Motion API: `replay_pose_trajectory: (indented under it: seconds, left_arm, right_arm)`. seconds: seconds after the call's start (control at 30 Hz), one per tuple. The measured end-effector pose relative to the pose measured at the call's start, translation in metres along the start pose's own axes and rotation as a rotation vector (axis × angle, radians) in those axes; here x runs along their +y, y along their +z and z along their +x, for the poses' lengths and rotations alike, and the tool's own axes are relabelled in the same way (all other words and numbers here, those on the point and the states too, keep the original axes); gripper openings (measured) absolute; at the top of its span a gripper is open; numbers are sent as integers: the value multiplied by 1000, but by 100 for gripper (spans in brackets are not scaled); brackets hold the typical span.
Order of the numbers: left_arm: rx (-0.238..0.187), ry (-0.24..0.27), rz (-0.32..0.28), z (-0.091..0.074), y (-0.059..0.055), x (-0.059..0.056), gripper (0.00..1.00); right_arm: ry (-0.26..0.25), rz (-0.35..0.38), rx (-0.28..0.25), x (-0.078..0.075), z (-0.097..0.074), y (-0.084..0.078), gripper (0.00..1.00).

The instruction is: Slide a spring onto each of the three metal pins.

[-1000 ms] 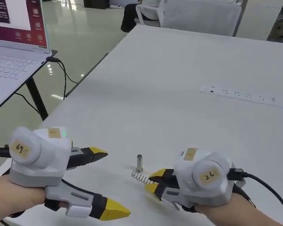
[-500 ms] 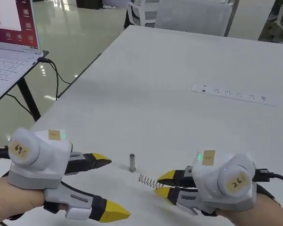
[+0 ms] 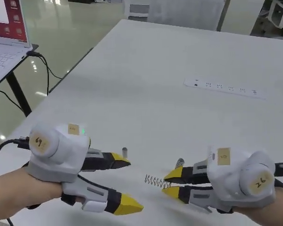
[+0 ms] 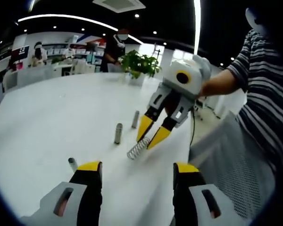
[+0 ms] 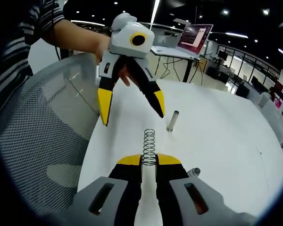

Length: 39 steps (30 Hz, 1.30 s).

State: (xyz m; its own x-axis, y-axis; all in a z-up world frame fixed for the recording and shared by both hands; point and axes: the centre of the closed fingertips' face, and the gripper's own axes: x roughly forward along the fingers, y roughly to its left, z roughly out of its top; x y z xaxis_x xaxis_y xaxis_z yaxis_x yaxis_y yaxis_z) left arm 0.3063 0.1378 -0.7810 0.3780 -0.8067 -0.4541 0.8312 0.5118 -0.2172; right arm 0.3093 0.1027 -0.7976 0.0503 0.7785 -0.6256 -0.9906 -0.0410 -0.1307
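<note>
A small coil spring (image 3: 154,181) sticks out from my right gripper (image 3: 166,183), which is shut on its near end just above the white table (image 3: 179,56). The spring (image 5: 149,139) points toward my left gripper (image 5: 132,101). One upright metal pin (image 3: 124,152) stands beside the upper jaw of my left gripper (image 3: 131,184), which is open and holds nothing. A second pin (image 3: 179,163) stands just behind the right gripper's jaws. In the left gripper view three pins (image 4: 118,133) (image 4: 135,119) (image 4: 72,163) stand bare, with the spring (image 4: 137,147) and right gripper (image 4: 153,134) beyond my left gripper (image 4: 137,167).
A white power strip (image 3: 225,88) lies across the table farther back. A laptop (image 3: 4,33) sits on a stand off the left edge, with cables hanging below it. A mesh chair (image 5: 42,141) stands by the near table edge. People stand in the far background (image 4: 115,47).
My right gripper has drawn the spring back to the right, away from the pin it was near. My left gripper has moved up closer to that pin. The head camera has shifted.
</note>
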Motion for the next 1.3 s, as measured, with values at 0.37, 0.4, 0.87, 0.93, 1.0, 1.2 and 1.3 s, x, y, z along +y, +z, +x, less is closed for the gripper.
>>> replay_pose_trajectory:
  seconds: [0.37, 0.4, 0.87, 0.93, 1.0, 1.2, 1.3]
  left_arm:
    - [-25, -68, 30, 23, 12, -10, 32]
    - [-27, -72, 31, 24, 13, -10, 30]
    - [-42, -110, 58, 35, 21, -13, 13]
    - [-38, -109, 70, 35, 21, -14, 11]
    - [-35, -104, 84, 35, 21, -12, 8]
    - [-34, -118, 100, 34, 20, -15, 6]
    - [-43, -128, 103, 33, 22, -16, 5]
  right_arm:
    - [22, -17, -33, 5, -11, 6, 7]
    - [24, -18, -34, 5, -12, 6, 7]
    - [28, -4, -41, 0, -15, 5, 7]
    - [32, 1, -43, 0, -16, 5, 7]
    - [39, -4, -43, 2, -16, 5, 7]
    - [47, 5, -49, 4, -16, 6, 7]
    - [45, 16, -58, 4, -18, 6, 7]
